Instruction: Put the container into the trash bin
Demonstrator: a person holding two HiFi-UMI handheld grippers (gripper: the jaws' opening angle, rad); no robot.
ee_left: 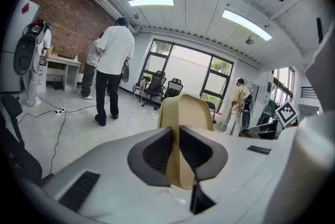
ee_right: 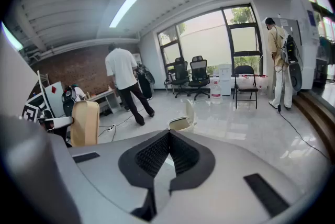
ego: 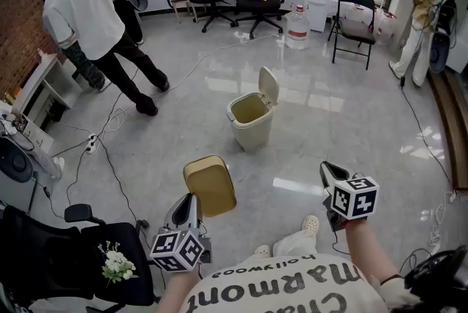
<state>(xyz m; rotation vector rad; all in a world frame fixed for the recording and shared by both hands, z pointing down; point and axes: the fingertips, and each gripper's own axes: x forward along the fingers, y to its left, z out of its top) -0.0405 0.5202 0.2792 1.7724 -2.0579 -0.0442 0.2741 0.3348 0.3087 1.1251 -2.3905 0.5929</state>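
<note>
The left gripper (ego: 191, 203) jaws clamp the container (ego: 210, 185); the open trash bin (ego: 251, 121) stands ahead, well apart; right gripper (ego: 330, 174) jaws together, empty

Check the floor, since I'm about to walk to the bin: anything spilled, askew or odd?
Nothing spilled or damaged. The trash bin stands upright with its lid open. Only loose cables trail over the floor left of it, by a power strip.

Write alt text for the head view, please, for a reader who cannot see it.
Seen from above, the left gripper grips a tan container by its edge over a grey floor. Ahead stands a beige trash bin with its lid open. The right gripper, jaws together, holds nothing.
</note>
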